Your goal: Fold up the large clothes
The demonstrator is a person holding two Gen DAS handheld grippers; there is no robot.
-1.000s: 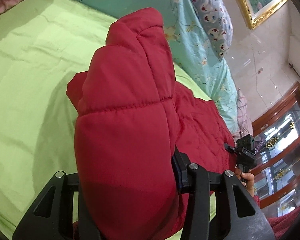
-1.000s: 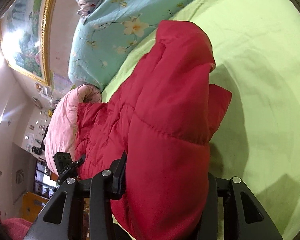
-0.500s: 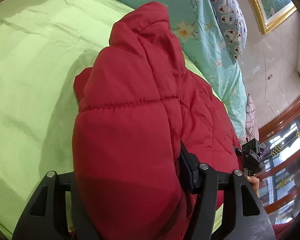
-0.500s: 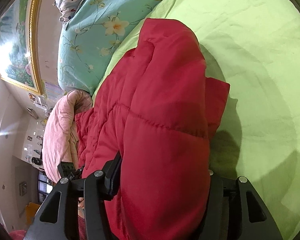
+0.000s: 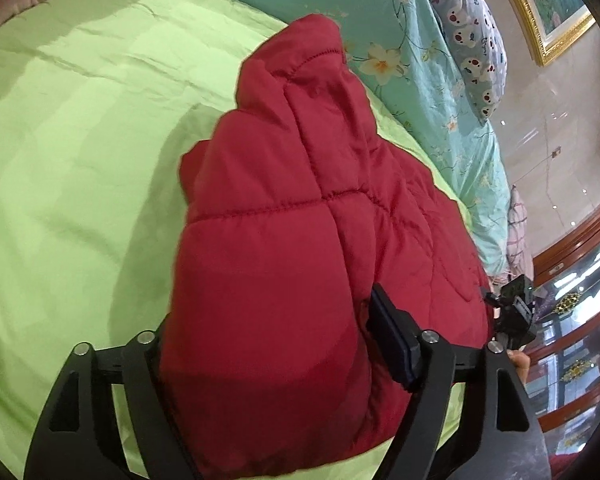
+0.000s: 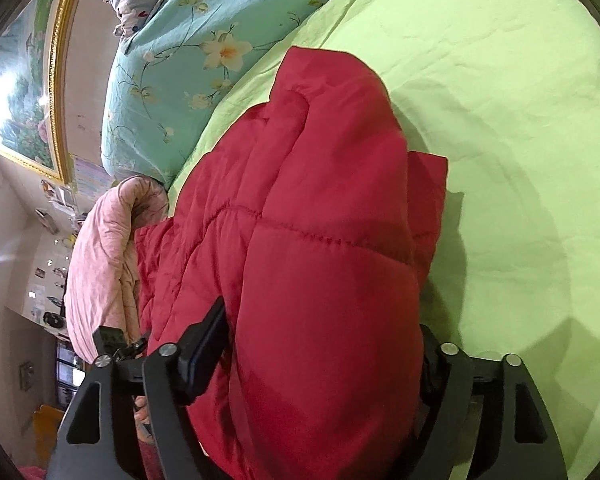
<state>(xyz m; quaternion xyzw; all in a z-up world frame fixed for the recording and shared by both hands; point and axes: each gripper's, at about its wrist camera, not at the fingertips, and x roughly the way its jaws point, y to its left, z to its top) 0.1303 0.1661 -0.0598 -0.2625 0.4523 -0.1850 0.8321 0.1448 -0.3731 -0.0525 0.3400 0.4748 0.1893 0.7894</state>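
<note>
Left wrist view: the left claw [image 5: 268, 364] is clamped on a thick fold of the red jacket [image 5: 284, 216] above the green bed sheet [image 5: 68, 152]. Right wrist view: the right claw [image 6: 324, 356] pinches the jacket [image 6: 316, 208] too — pink blanket [image 6: 100, 256] on the left.

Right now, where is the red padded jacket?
The red padded jacket fills the centre of both wrist views, clamped in both grippers above the green sheet, with the floral teal quilt beyond it.

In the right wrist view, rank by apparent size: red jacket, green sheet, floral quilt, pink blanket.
1. Red jacket and green sheet: alike, and the jacket sits nearest the lens, so unranked.
2. Floral quilt.
3. Pink blanket.
</note>
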